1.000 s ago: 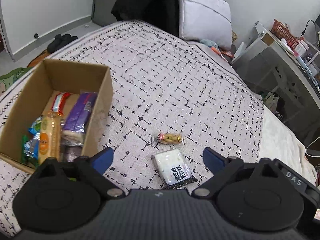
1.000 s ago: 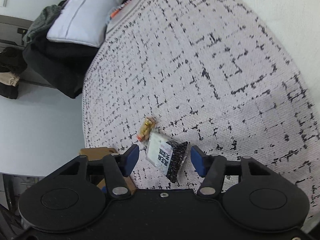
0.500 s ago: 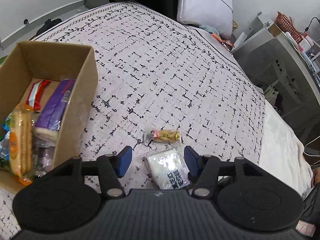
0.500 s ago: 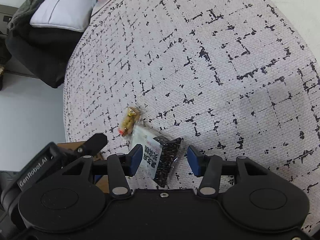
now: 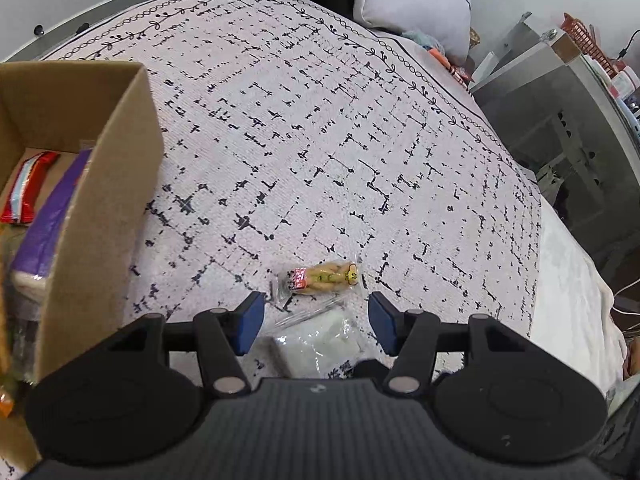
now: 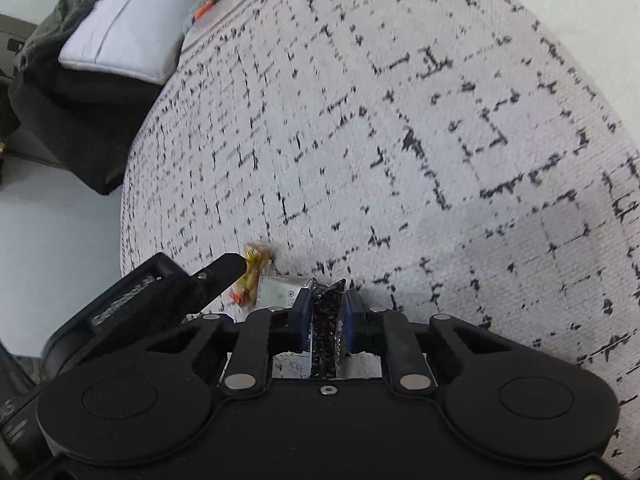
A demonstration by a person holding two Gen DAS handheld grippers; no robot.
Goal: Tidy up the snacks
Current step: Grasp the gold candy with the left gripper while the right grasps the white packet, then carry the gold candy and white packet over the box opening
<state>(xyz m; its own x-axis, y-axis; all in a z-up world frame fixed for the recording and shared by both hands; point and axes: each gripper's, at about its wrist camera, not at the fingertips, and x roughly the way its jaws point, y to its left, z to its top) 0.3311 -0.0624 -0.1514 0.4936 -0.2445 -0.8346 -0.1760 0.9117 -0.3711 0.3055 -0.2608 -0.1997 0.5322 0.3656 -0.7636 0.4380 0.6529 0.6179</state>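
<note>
The right gripper (image 6: 327, 312) has just been closing, and the dark end of the white packet (image 6: 280, 292) is now pinched between its pads on the bedspread (image 6: 400, 140). The left gripper (image 5: 316, 322) is spread, nothing gripped, over the packet's clear end, the small yellow snack (image 5: 324, 276) just beyond. The box (image 5: 100, 184) of snacks is seen to its left.

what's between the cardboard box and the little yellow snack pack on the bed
Only bare patterned bedspread lies between the cardboard box and the yellow snack pack, as the left wrist view shows.
</note>
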